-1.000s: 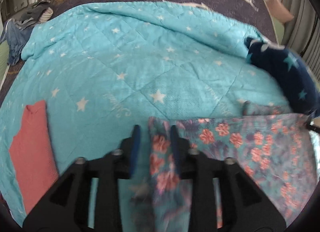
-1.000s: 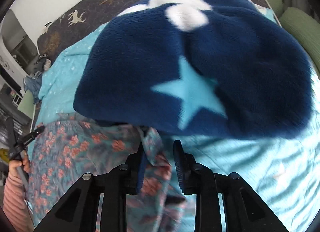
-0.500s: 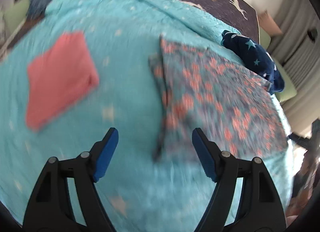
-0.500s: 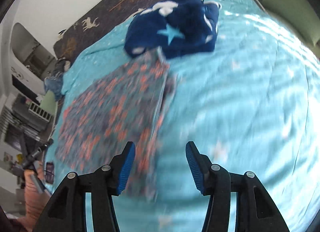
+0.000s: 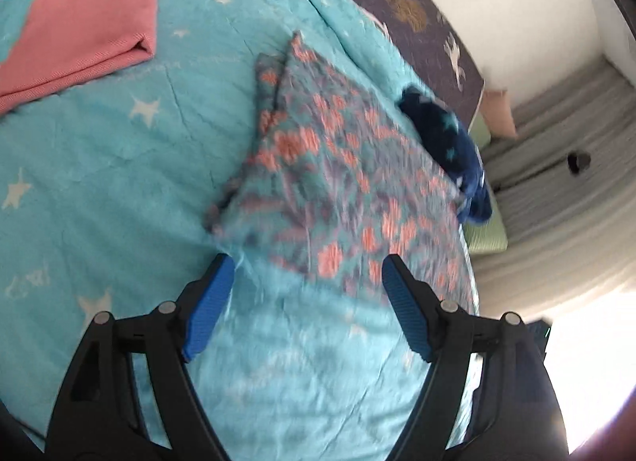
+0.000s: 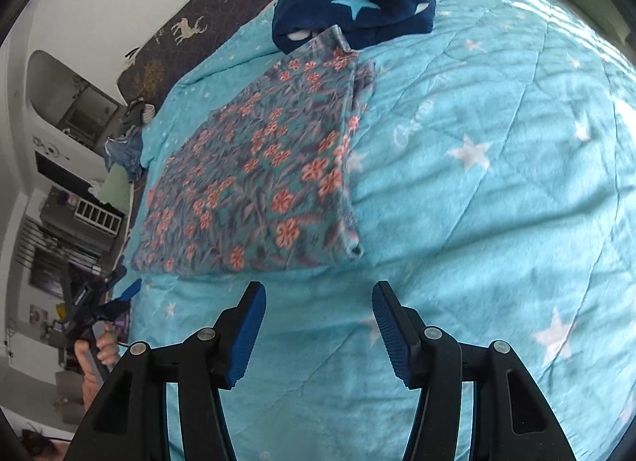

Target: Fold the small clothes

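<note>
Blue star quilt (image 6: 477, 183) covers bed. Floral cloth (image 6: 258, 183) lies flat at 11 o'clock, thin, limp; grab near corners. Left gripper (image 5: 306, 298) and right gripper (image 6: 318, 322) both spread, just opened, empty.

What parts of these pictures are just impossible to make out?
- Floral cloth, left wrist view: pattern smeared by motion blur.
- Pink folded garment, left wrist view: cut off by the picture's edge.
- Navy star fleece, right wrist view: a corner hidden under the floral cloth.

quilt (image 6: 497, 190): stitched turquoise cloth, soft matt
floral garment (image 6: 254, 186): thin printed cloth
navy blanket (image 6: 357, 8): fuzzy fleece
pink garment (image 5: 79, 35): ribbed knit
</note>
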### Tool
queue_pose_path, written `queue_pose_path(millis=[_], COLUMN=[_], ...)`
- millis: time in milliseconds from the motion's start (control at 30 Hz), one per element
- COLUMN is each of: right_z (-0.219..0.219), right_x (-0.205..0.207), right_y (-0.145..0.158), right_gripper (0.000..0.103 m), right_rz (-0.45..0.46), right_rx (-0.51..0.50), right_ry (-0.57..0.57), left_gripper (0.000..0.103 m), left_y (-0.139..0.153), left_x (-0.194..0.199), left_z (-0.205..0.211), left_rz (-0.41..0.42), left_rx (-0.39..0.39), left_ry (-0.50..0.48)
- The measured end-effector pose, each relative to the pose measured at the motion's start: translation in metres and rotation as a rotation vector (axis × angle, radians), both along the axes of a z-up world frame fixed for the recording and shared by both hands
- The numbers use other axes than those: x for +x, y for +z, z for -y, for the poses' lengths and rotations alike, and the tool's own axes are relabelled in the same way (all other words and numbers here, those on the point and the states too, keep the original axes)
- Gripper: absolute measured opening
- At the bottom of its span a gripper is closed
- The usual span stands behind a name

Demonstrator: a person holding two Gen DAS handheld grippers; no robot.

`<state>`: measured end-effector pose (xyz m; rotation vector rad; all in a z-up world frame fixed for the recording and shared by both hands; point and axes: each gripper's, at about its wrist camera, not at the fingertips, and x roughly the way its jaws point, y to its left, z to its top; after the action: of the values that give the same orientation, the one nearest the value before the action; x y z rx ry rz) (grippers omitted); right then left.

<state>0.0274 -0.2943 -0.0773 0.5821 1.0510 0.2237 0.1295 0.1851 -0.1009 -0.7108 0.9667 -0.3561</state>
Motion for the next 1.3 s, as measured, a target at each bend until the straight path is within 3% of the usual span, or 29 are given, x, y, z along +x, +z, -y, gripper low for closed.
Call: queue_pose_path(millis=[33,67,100,133,233,367,400,467,533,700,800,933,1033,1133,1167,1200,1267,1300], right_z=[-0.001,-0.002,-0.003,-0.004,-0.002,0.01,0.013,0.015,0.014,0.012,0.024,0.035,0.033,0.036,0.037,0.037,0.035,0.034], right_x=[0.001,0.002,0.003,0.006,0.017,0.037,0.04,0.047,0.045,0.022,0.004,-0.023,-0.031,-0.034,-0.034,-0.034,-0.035,-0.034], right_y=[-0.004,-0.008,-0.012,-0.016,-0.029,-0.04,-0.039,-0.036,-0.028,0.022,0.036,0.026,0.012,-0.003,-0.006,-0.011,-0.015,-0.016], right_gripper=[0.058,0.058,0.058,0.058,0.058,0.058,0.043,0.004,0.003,0.003,0.003,0.003,0.006,0.014,0.026,0.047,0.061,0.061], right_rz=[-0.007,-0.009,-0.009,-0.006,0.001,0.003,0.003,-0.011,0.01,0.126,0.132,0.08,0.044,-0.011,-0.023,-0.035,-0.037,-0.027], right_rx=[0.053,0.096,0.143,0.206,0.324,0.45,0.447,0.367,0.353,0.203,0.187,0.18,0.133,0.134,0.156,0.18,0.206,0.206], right_ry=[0.0,0.001,0.002,0.0,-0.047,-0.18,-0.214,-0.28,-0.304,-0.27,-0.276,-0.264,-0.247,-0.229,-0.224,-0.22,-0.229,-0.228], left_gripper=[0.069,0.051,0.04,0.019,0.012,0.008,0.008,0.007,0.006,0.006,0.006,0.007,0.009,0.009,0.013,0.018,0.044,0.046], left_y=[-0.001,-0.004,-0.008,-0.014,-0.025,-0.013,-0.01,-0.003,0.007,0.026,0.026,0.008,-0.001,0.007,0.008,0.009,0.008,0.006], left_x=[0.003,0.007,0.01,0.014,0.013,0.005,0.004,-0.003,-0.009,-0.04,-0.06,-0.086,-0.091,-0.093,-0.093,-0.091,-0.087,-0.084], left_z=[-0.003,-0.006,-0.009,-0.012,-0.013,-0.005,-0.005,-0.01,-0.008,-0.002,0.002,-0.002,-0.003,0.011,0.015,0.02,0.027,0.029], left_rz=[-0.002,-0.009,-0.019,-0.043,-0.053,0.009,0.021,0.053,0.092,0.122,0.102,0.041,0.024,0.057,0.061,0.06,0.04,0.03], left_rx=[-0.017,-0.035,-0.055,-0.077,-0.143,-0.104,-0.107,-0.119,-0.112,-0.045,0.003,0.02,0.047,0.148,0.169,0.187,0.198,0.193], left_ry=[0.034,0.086,0.126,0.155,0.214,0.224,0.225,0.221,0.214,0.157,0.12,0.121,0.139,0.117,0.109,0.097,0.085,0.086])
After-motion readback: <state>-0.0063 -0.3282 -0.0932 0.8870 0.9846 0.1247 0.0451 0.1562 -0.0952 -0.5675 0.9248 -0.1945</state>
